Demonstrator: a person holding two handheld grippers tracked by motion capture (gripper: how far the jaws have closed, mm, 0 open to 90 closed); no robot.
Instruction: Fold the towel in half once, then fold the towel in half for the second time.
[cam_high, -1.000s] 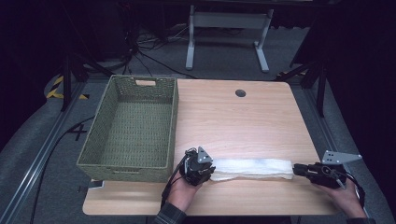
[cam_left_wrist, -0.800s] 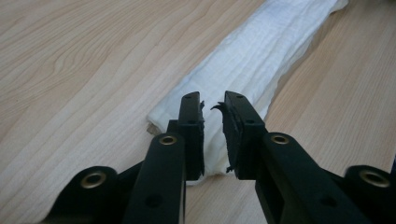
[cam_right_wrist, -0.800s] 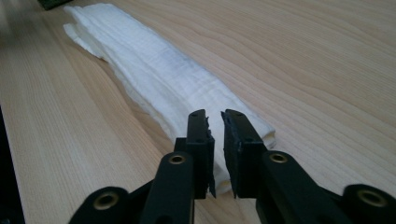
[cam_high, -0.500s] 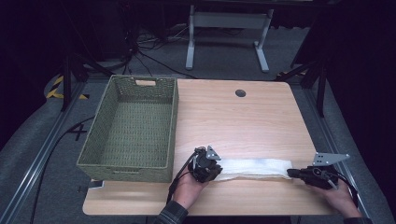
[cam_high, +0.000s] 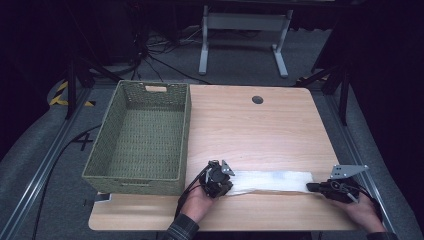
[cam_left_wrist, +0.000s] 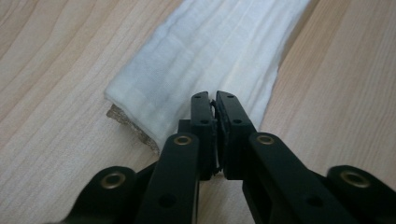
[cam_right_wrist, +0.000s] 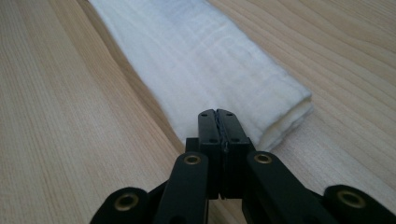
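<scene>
While the wooden table (cam_high: 280, 125) carries the green wicker basket (cam_high: 140, 137) at its left, the folded white cloth (cam_high: 272, 181) lies lengthwise along the near edge, the left gripper (cam_high: 223, 186) and right gripper (cam_high: 312, 187) each clamped shut on one end.

1. We see a light wooden table (cam_high: 260, 135) with rounded corners and a dark round hole (cam_high: 257, 100) near its far edge.
2. A green woven basket (cam_high: 102, 155) stands on its left part (handle slot at the far wall).
3. A folded white cloth (cam_high: 272, 181) lies flat near the front edge.
</scene>
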